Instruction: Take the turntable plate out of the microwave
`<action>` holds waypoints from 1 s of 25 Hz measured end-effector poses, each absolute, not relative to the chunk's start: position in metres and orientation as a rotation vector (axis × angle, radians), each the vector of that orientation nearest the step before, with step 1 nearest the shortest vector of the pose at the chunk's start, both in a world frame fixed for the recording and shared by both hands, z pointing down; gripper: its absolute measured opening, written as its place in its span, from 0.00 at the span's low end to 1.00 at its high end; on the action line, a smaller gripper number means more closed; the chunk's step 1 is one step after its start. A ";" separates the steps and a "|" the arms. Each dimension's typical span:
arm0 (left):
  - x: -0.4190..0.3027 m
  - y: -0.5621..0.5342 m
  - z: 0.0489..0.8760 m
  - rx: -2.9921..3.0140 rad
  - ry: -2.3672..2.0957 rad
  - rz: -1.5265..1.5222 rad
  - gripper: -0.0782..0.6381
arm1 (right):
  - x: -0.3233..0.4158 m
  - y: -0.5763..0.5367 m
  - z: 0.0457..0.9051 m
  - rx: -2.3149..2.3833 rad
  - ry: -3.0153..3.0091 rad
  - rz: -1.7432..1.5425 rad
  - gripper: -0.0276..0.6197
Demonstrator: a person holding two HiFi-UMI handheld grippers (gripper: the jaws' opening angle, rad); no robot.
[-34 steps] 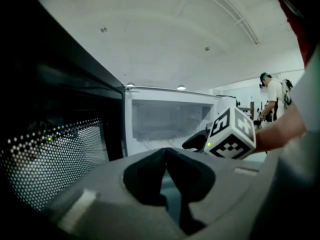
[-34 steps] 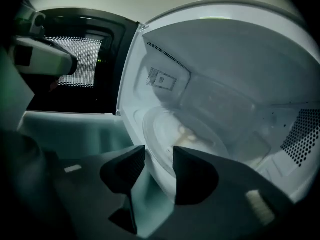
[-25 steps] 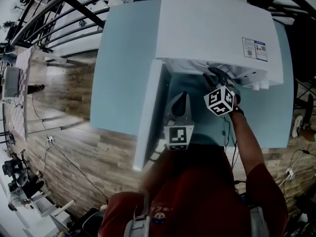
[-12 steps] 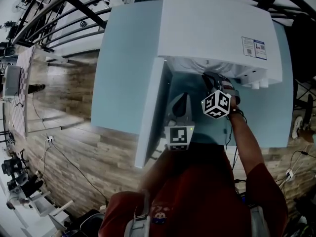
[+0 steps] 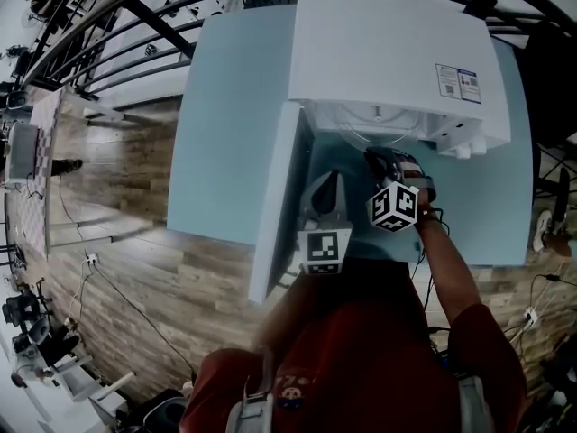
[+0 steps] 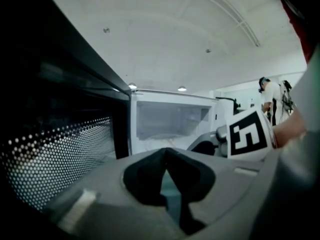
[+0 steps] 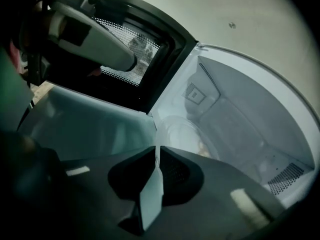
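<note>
The white microwave [image 5: 388,43] stands on a light blue table with its door [image 5: 275,206] swung open to the left. The clear glass turntable plate [image 5: 379,120] sticks partly out of the cavity's mouth. My right gripper [image 5: 374,154] is at the plate's near rim. In the right gripper view its jaws [image 7: 157,151] have just been closing and now pinch that rim, with the plate [image 7: 182,134] reaching on into the cavity. My left gripper [image 5: 335,177] hovers beside the door in front of the opening, its jaws [image 6: 166,151] shut on nothing.
The open door [image 6: 55,149], with its dotted window, fills the left of the left gripper view. The table [image 5: 225,106] has bare surface left of the microwave. Wooden floor and metal railings lie beyond its left edge. A person [image 6: 270,96] stands far off.
My right gripper has drawn back from the microwave's mouth toward me, and the glass plate's rim now shows outside the cavity. The left gripper has stayed where it was.
</note>
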State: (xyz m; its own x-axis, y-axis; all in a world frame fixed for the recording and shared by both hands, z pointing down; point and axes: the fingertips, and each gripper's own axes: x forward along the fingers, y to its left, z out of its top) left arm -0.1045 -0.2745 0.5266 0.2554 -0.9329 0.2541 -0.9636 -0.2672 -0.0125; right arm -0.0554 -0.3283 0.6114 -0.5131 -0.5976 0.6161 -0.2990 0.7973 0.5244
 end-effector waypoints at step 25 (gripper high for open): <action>-0.105 -0.267 0.521 2.395 -1.787 0.290 0.11 | -0.038 -0.311 0.607 0.825 -2.116 -0.427 0.24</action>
